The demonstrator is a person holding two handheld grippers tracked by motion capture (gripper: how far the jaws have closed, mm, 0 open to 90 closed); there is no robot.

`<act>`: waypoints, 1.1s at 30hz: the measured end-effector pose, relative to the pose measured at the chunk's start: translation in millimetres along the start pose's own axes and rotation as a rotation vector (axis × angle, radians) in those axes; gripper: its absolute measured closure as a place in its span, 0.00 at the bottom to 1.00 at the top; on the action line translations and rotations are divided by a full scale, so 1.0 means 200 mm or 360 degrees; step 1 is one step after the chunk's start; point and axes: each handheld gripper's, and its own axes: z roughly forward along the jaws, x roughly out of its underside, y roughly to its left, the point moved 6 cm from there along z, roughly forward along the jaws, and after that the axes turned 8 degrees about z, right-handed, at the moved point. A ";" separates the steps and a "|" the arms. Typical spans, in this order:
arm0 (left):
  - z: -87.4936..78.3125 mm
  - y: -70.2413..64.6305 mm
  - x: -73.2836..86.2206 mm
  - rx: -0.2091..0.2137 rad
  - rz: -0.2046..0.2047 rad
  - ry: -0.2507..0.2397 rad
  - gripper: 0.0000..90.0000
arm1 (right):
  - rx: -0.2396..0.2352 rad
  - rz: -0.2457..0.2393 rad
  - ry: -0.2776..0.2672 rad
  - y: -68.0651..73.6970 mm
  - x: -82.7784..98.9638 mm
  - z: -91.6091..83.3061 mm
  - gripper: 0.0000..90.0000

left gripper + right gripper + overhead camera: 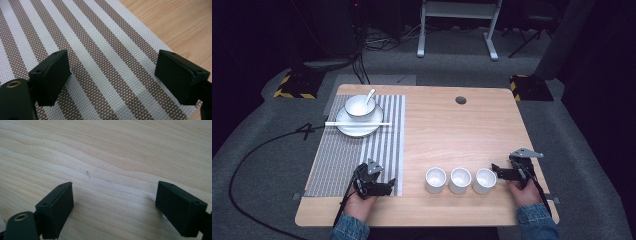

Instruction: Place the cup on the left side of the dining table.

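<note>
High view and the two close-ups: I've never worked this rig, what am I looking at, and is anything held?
No robot arm here: a person holds a left gripper and a right gripper. The high view looks down from above the person's side. Each close-up comes from a camera riding on one gripper, looking along its black jaws. On the wooden table lie a striped placemat, a plate bearing a bowl with a spoon, chopsticks across the plate, and three white cups. Both grippers are open and hold nothing.
</note>
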 end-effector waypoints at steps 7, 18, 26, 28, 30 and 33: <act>0.00 0.00 0.00 0.0008 -0.0001 0.0018 0.15 | 0.0000 0.0000 0.0000 0.00 0.00 0.00 0.17; -0.01 0.00 0.01 0.0004 0.0003 -0.0007 0.15 | 0.0000 0.0000 0.0000 0.00 0.00 0.00 0.17; -0.02 -0.01 0.00 0.0026 0.0002 -0.0009 0.20 | -0.0006 -0.0003 0.0001 0.00 0.00 0.00 0.17; -0.04 -0.02 -0.02 0.0032 0.0002 -0.0046 0.20 | -0.0006 -0.0003 0.0001 0.00 0.00 0.00 0.17; -0.06 -0.02 -0.05 0.0038 0.0016 -0.0083 0.20 | -0.0006 -0.0003 0.0001 0.00 0.00 0.00 0.17; -0.09 -0.04 -0.08 0.0060 0.0028 -0.0145 0.20 | -0.0006 -0.0004 0.0001 0.00 0.00 0.00 0.17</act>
